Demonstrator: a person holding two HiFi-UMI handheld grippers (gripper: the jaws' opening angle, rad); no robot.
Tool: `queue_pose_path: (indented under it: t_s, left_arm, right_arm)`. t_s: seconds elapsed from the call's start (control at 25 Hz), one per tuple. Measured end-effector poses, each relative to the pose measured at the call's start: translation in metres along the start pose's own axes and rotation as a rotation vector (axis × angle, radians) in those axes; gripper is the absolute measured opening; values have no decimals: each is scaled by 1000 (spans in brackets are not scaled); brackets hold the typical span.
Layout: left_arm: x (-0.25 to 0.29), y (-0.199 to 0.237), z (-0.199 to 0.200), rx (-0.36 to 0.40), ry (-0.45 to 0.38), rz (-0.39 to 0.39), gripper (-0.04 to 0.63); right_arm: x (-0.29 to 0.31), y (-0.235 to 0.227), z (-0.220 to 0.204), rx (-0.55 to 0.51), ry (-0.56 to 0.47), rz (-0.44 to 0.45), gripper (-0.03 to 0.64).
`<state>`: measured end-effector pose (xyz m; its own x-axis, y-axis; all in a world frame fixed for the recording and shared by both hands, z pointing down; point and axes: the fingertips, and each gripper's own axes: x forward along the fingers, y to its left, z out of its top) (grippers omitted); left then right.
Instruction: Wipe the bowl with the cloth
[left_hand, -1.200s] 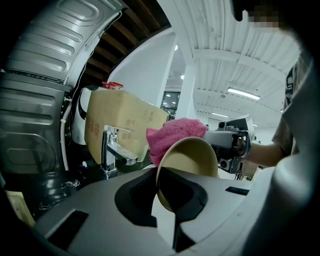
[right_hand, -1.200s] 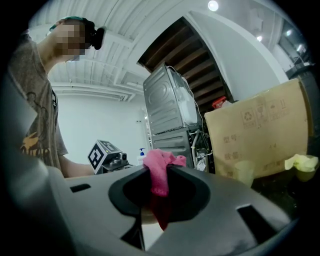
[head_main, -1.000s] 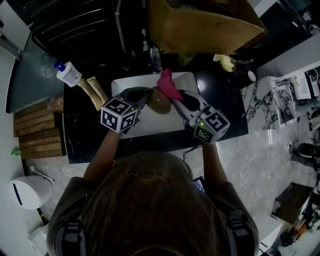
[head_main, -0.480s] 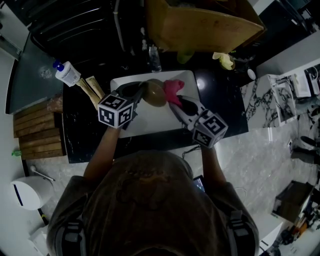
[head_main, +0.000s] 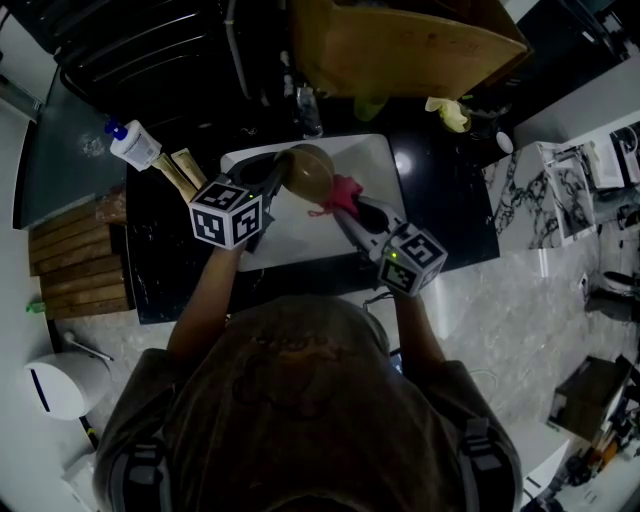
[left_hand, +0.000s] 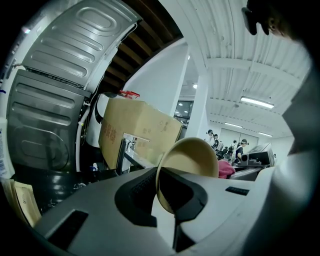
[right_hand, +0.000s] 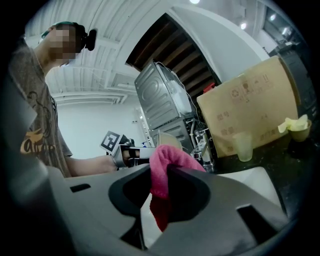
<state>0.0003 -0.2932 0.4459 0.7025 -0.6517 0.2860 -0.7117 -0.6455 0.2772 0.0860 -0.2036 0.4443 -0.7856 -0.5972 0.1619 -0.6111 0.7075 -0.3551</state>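
The left gripper (head_main: 275, 180) holds a round tan bowl (head_main: 308, 172) by its rim. In the left gripper view its fingers (left_hand: 225, 200) are clenched on the bowl's edge (left_hand: 192, 160), one on each side of the wall. The bowl is lifted and tipped on its edge in the upper centre of the head view. It hangs over the far end of a white rectangular board (head_main: 300, 240) that lies on the black worktop (head_main: 440, 210). Holding it by the rim and tilted likely leaves most of its surface free for wiping and turns it toward the other hand.

The right gripper (head_main: 350, 212) carries a bunched pink cloth (head_main: 342, 193). In the right gripper view its fingers (right_hand: 100, 200) are clamped on the cloth (right_hand: 167, 165). A rounded wad stands up past the tips and a tail hangs below. That wad is probably the working face, so the cloth rather than the hard fingers would meet the bowl.

In the head view the cloth sits just beside the bowl's lower right edge, right of centre. Whether the two touch cannot be told. The bowl lies ahead of the right fingers, not between them.
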Motion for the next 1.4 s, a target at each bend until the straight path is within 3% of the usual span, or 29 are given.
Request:
queue_pose_path:
  t_s: [0.28,0.8,1.08,1.28,1.4]
  left_arm:
    - [-2,-2,5,-63,-29,-20,14]
    - [0,-20,8,-289,-68,-123,12]
    - [5,-39,6,-328,-41,-192,12]
    - [7,-50,-1,-412,-19,-283,12]
    - [4,-46,-3,-394,-33,-264,12]
  right_arm:
    - [3,3,-5,43,-36,1,78]
    - [15,10,-13,11,-41,20,78]
    - [26,2,-20,5,-19,-6,78]
    - [29,-21,-16,42,-43,-55,78]
    - [26,-28,-12,26,-39,-63,78]
